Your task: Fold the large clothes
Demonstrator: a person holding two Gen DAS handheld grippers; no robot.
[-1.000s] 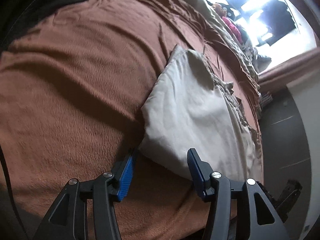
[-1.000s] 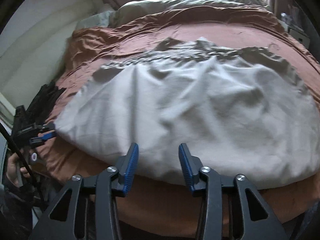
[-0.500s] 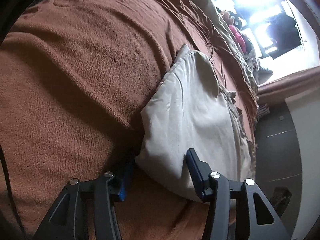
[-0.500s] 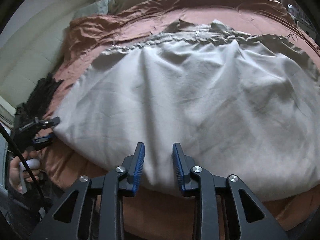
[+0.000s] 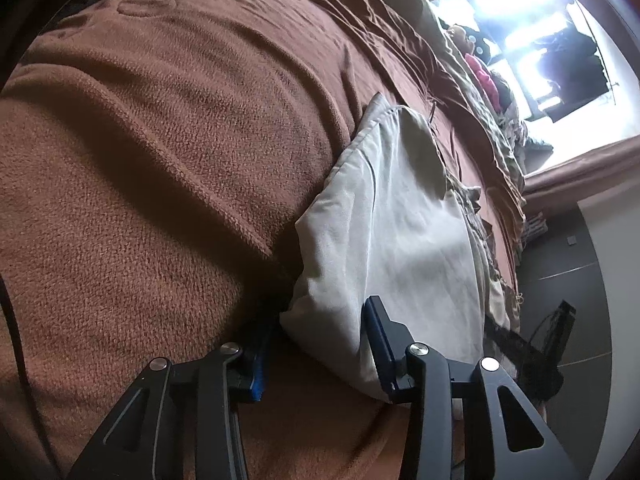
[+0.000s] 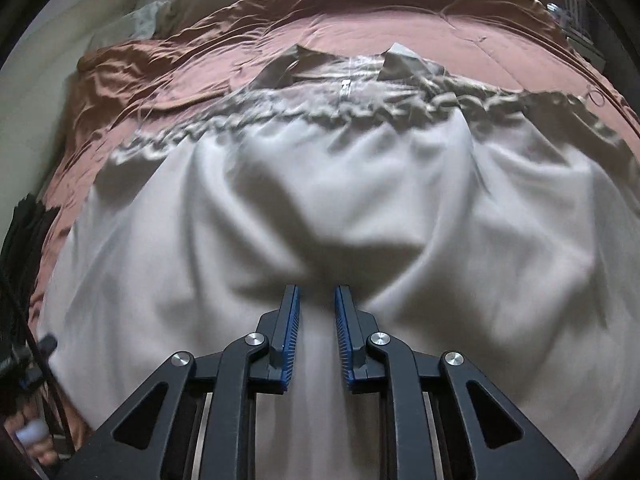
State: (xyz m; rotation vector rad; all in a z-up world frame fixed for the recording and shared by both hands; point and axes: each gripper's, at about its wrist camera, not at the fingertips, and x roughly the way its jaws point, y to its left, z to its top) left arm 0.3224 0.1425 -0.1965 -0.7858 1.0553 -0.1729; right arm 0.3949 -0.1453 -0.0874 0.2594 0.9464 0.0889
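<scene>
Garment [image 6: 320, 208]: pale grey, spread flat on brown blanket [image 5: 160, 160]. Collar end lies far from the right jaws; hem end lies at them.

Right gripper [image 6: 316, 304]: blue pads narrowed to a small gap, with a ridge of hem cloth rising between them. Folds fan outward from the tips to either side. Fingers nearly closed on the fabric; whether the pads bite the cloth, cannot tell. The frame is blurred.

Left gripper [image 5: 316, 336]: jaws spread wide, astride the garment's near corner. Corner sits between the pads. Left finger [image 5: 256, 356] is low against the blanket, partly hidden under the cloth edge; right finger lies on top of the cloth. Not clamped.

From the left view the garment [image 5: 392, 232] runs away from the jaws in a long strip; blanket fills everything left of them. Bright window [image 5: 532, 32] far ahead, upper right.

Left gripper also visible at the far left edge of the right view, by the corner, too small to read.
</scene>
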